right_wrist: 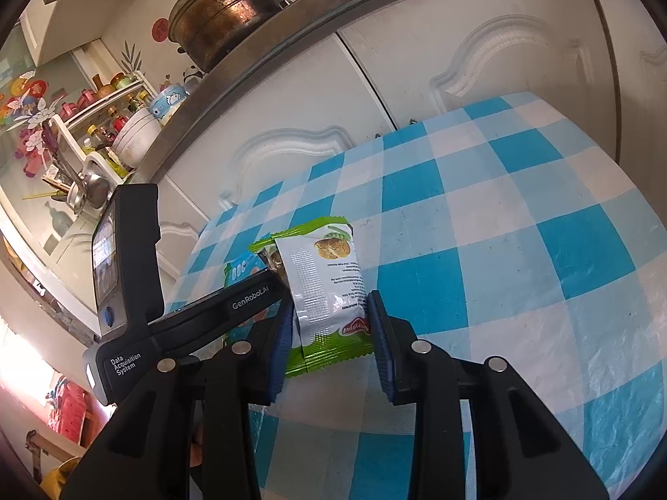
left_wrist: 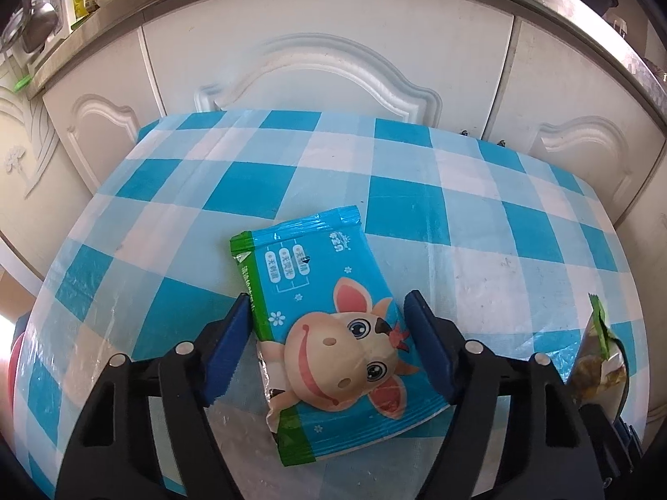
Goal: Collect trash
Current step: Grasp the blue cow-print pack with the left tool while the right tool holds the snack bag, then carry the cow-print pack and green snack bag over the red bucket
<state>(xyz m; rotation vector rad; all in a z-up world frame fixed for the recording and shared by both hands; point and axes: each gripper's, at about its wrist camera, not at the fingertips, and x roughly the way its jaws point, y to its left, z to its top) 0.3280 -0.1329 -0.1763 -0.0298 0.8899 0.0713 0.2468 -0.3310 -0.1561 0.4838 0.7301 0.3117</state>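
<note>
A blue wet-wipe packet with a cartoon cow (left_wrist: pixel 329 325) lies flat on the blue-and-white checked table (left_wrist: pixel 417 196). My left gripper (left_wrist: pixel 329 312) is open, its blue fingers on either side of the packet, touching or nearly touching its edges. A green-and-white snack wrapper (right_wrist: pixel 327 283) stands between the blue fingers of my right gripper (right_wrist: pixel 329 316), which is shut on its sides and holds it upright. The same wrapper shows at the right edge of the left wrist view (left_wrist: pixel 598 358). A corner of the blue packet (right_wrist: pixel 241 268) shows behind my left gripper's body (right_wrist: pixel 200 312).
White cabinet doors (left_wrist: pixel 317 66) stand right behind the table under a steel counter edge (right_wrist: pixel 267 41). On the counter are a large metal pot (right_wrist: pixel 227 12), bowls and a rack of bottles (right_wrist: pixel 121 125). The table's far edge runs along the cabinets.
</note>
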